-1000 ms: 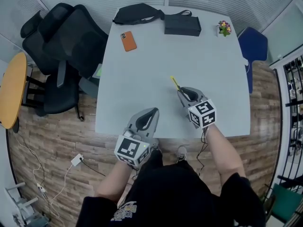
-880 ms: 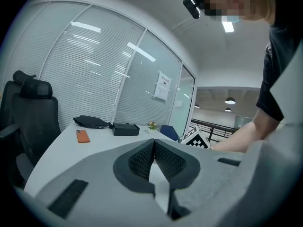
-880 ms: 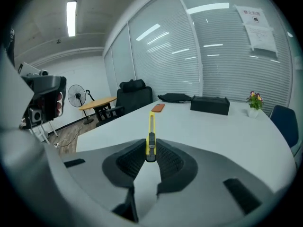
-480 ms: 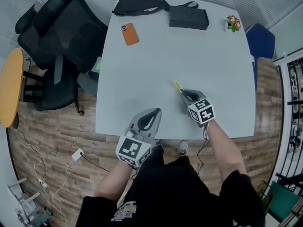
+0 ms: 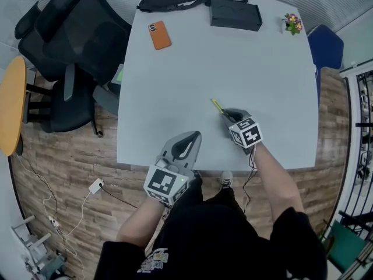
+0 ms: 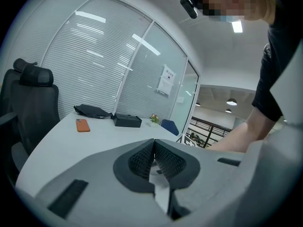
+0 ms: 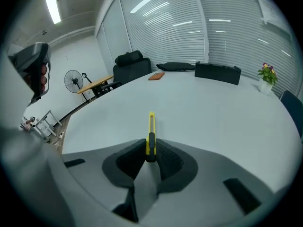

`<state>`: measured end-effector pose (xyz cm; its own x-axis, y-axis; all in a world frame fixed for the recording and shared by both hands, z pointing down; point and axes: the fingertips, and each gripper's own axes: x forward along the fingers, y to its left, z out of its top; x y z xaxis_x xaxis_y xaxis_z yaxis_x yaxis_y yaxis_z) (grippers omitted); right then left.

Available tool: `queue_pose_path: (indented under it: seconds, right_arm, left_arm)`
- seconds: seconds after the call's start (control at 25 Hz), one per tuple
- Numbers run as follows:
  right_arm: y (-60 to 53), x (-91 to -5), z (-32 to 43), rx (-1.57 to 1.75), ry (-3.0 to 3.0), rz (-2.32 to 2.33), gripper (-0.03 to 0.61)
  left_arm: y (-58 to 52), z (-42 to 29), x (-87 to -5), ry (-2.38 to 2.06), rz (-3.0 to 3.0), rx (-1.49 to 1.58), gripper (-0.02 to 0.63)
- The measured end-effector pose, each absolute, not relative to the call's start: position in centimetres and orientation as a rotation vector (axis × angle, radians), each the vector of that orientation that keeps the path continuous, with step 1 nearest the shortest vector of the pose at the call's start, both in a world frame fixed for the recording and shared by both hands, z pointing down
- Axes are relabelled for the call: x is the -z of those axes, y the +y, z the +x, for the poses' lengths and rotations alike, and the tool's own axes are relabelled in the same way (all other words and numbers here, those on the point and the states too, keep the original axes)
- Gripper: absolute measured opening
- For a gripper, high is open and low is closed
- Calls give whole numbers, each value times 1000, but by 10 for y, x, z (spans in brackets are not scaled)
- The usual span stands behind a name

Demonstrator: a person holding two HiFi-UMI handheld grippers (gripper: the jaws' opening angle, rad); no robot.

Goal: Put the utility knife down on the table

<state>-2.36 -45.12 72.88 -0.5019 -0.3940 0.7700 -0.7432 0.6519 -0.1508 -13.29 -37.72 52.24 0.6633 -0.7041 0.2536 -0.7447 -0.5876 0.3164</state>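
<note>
We hold the right tongs clamped on the rear of the yellow utility knife, low over the desk, left tongs closed and empty; next, we judge: seat it flat, then release.

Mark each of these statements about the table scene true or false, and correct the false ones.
1. The right hand-held gripper grips a yellow knife. True.
2. The left hand-held gripper is shut with nothing in it. True.
3. The knife lies free on the table. False: it is clamped between the right hand-held gripper's jaws.
4. An orange phone lies toward the table's far left, and potted flowers stand at its far right. True.
5. The flowers stand right beside the knife. False: they stand at the far corner, well away from it.
</note>
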Motion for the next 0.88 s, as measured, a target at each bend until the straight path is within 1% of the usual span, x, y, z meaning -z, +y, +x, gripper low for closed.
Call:
queue_pose_path:
  seconds: [0.48,0.76,0.88]
  right_arm:
    - [-445,-742,-27,-599,-2105,847,72]
    - [-441,-741,-30,-586,-2119,831,123]
    - [-440,-736,-27,-576,-2123,852,129]
  left_arm:
    - [-377,-136,-523,-1140,2479,-137,5]
    - [-372,-137,-524,-1137,2478,-136,5]
    - [-370,-135,-522,-1136,2487,-133,5]
